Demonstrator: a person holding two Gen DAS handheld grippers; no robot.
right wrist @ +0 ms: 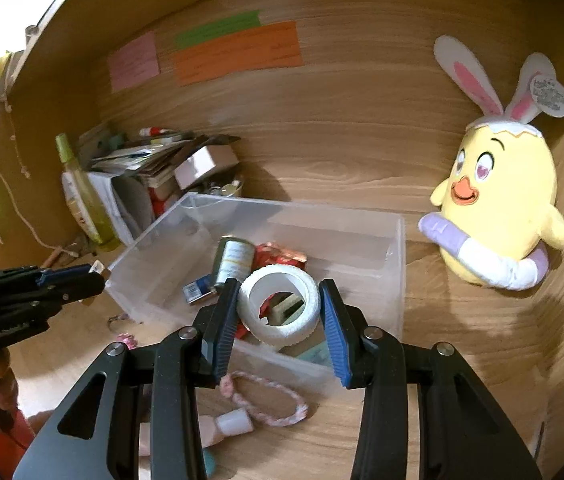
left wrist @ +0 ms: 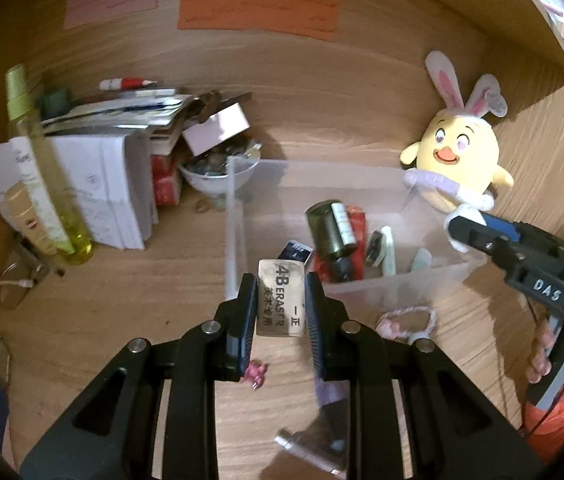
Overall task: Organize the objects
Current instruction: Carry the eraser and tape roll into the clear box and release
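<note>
1. Left claw (left wrist: 281, 300) is clamped on the eraser (left wrist: 281, 298), a white block printed 4B. It sits upright between the pads, above the near-left corner of the clear bin (left wrist: 238, 216).
2. Right claw (right wrist: 280, 312) carries the white tape roll (right wrist: 280, 306). Left pad touches the roll; at the right pad I can't tell contact, there may be a slight gap. Roll hangs over the bin's (right wrist: 400, 272) near wall.
3. Already in the bin: dark bottle (left wrist: 330, 232), red packet (right wrist: 278, 256), small blue box (right wrist: 196, 290), a few flat bits I can't identify.
4. Still out on the tabletop (left wrist: 122, 300): pink braided loop (right wrist: 270, 400) just in front of the bin, small pink piece (left wrist: 256, 374), a white-capped item (right wrist: 234, 422).
5. Step in hand, my read: drop phase, both claws loaded and at the bin.
6. Next move: push each claw forward past the near wall, lower, then open. The left needs more travel, since the eraser is barely over the rim.
7. Risk: the roll could land on edge and roll; the eraser could clip the corner wall.
8. Plush chick (right wrist: 498, 208) leans at the back panel, right of the bin, clear of the path.
</note>
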